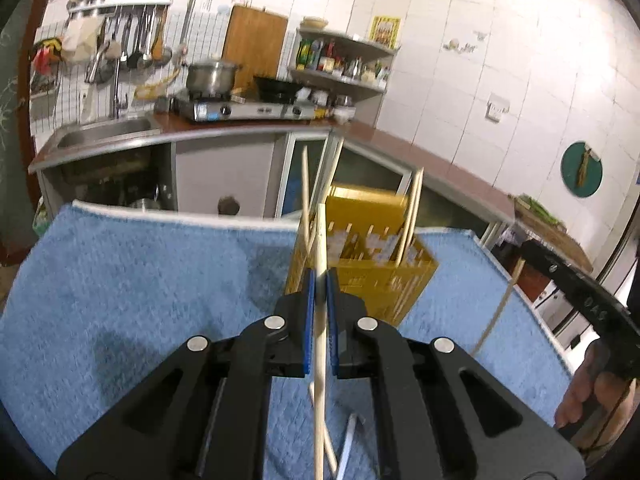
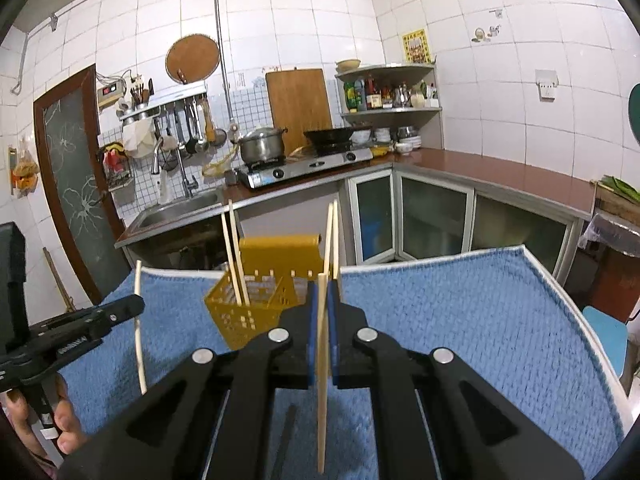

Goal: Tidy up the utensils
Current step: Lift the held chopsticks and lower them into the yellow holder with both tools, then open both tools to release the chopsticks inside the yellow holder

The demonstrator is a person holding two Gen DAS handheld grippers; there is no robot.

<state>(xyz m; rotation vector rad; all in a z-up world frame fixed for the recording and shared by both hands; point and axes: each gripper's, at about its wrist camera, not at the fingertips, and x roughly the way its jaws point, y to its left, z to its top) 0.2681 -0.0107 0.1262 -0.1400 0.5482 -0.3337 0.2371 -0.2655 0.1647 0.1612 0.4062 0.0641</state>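
Left gripper [image 1: 320,280]: blue pads pinch one chopstick [image 1: 320,332] near its middle, stick near upright. Right gripper [image 2: 322,292]: pinches a second chopstick [image 2: 322,380] the same way.

Basket [image 1: 368,268] sits just ahead of both grippers, slightly right of the left one, slightly left of the right one. Several chopsticks already stand in it, leaning outward. Below the left gripper, loose sticks and a white utensil [image 1: 349,440] lie on the towel [image 1: 140,280]; a dark utensil [image 2: 286,436] lies below the right gripper.

Risks, as judged:
- Smooth round sticks held by a narrow pinch may pivot or slide out when tilted toward the basket.
- Long lower ends could strike the basket rim or the leaning sticks and knock them.
- Basket looks light; a push could tip it on the soft towel.
- Both grippers approaching together may collide.

Materials: pale wooden sticks, thin and straight; yellow slotted plastic basket, boxy with a raised back; blue towel, nubby, covering the tabletop.
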